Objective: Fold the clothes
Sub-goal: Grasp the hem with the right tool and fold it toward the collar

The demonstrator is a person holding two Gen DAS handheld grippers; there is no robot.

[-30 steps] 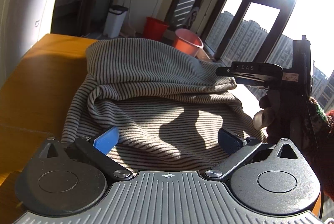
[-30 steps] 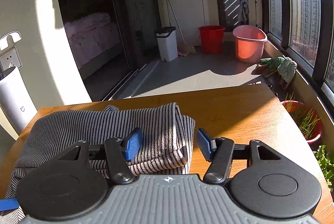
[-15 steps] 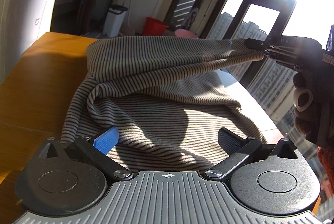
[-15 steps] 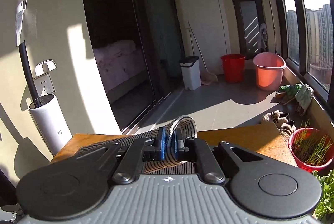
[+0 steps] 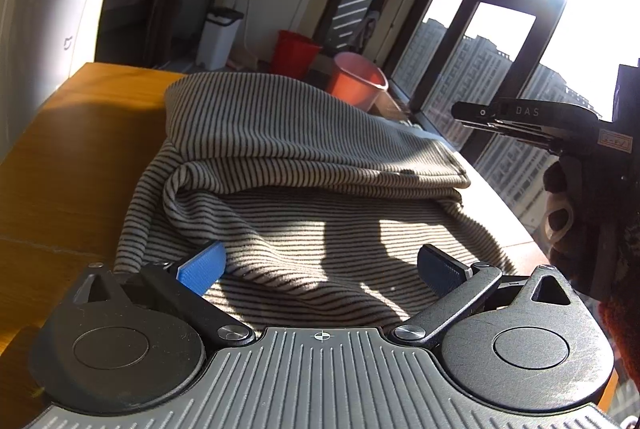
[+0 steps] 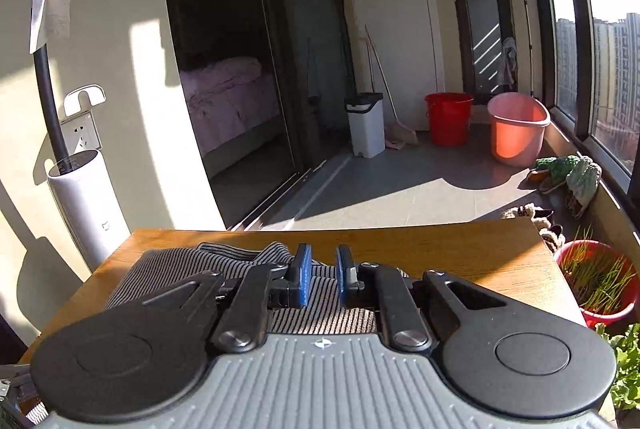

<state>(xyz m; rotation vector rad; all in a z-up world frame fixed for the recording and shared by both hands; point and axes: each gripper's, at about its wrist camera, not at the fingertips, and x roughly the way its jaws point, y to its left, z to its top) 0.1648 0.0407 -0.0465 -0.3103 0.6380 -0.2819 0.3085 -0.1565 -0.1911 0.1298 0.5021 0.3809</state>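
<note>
A grey garment with thin dark stripes point(image 5: 304, 173) lies folded on a wooden table point(image 5: 76, 157); its upper layer is doubled over the lower one. My left gripper point(image 5: 320, 265) is open, its blue pads resting low over the garment's near edge. My right gripper point(image 6: 322, 275) hovers above the garment point(image 6: 168, 273), its blue pads a narrow gap apart with nothing between them. It also shows in the left wrist view point(image 5: 520, 117), raised at the right, clear of the cloth.
A white cylindrical appliance point(image 6: 86, 205) stands by the table's left. Beyond the table are a white bin point(image 6: 366, 125), a red bucket point(image 6: 448, 117) and a pink tub point(image 6: 516, 133). A red pot of grass point(image 6: 600, 277) sits by the table's right edge.
The right gripper, which had pinched and lifted the garment's fold half a second ago, has let it go; the fold has dropped back flat. The left gripper has not moved.
</note>
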